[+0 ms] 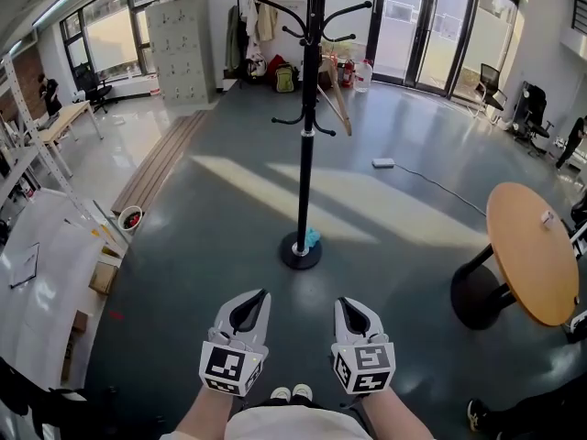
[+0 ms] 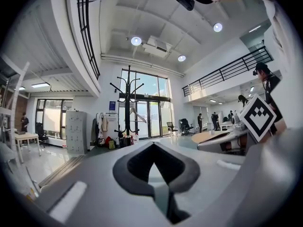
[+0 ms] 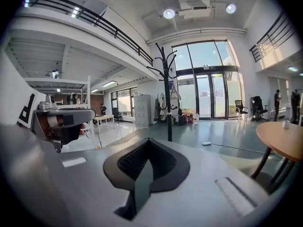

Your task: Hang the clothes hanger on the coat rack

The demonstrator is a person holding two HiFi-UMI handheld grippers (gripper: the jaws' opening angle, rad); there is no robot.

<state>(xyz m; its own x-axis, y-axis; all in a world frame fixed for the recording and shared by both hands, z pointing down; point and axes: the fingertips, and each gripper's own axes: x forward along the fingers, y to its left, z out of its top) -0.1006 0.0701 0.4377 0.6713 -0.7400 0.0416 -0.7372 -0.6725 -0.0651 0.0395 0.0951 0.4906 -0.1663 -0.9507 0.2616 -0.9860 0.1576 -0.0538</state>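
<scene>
– What is standing around the rack?

– I am looking at the black coat rack point(image 1: 305, 154). It is a thin pole with curved hooks, standing on a round flat base point(image 1: 301, 251) on the glossy grey floor point(image 1: 220, 246). A small blue thing point(image 1: 313, 237) is lying just beside the base. A round wooden table point(image 1: 532, 246) is standing well to the right. A flat white box point(image 1: 383, 163) with a cable is lying behind the rack.

– And the hanger?

– The pale wooden clothes hanger point(image 1: 336, 94) seems to be hanging at the rack's right side. I cannot tell which hook is carrying it.

– Your grippers?

– I am holding the left gripper point(image 1: 260, 293) and the right gripper point(image 1: 344, 302) low, side by side, well apart from the rack. The fingers of both are pressing together on nothing.

– Any containers?

– A tall grey locker cabinet point(image 1: 181, 49) is standing at the far wall with its doors shut. A red-rimmed bowl point(image 1: 130, 218) is lying at the left. I cannot tell what is in it.
</scene>
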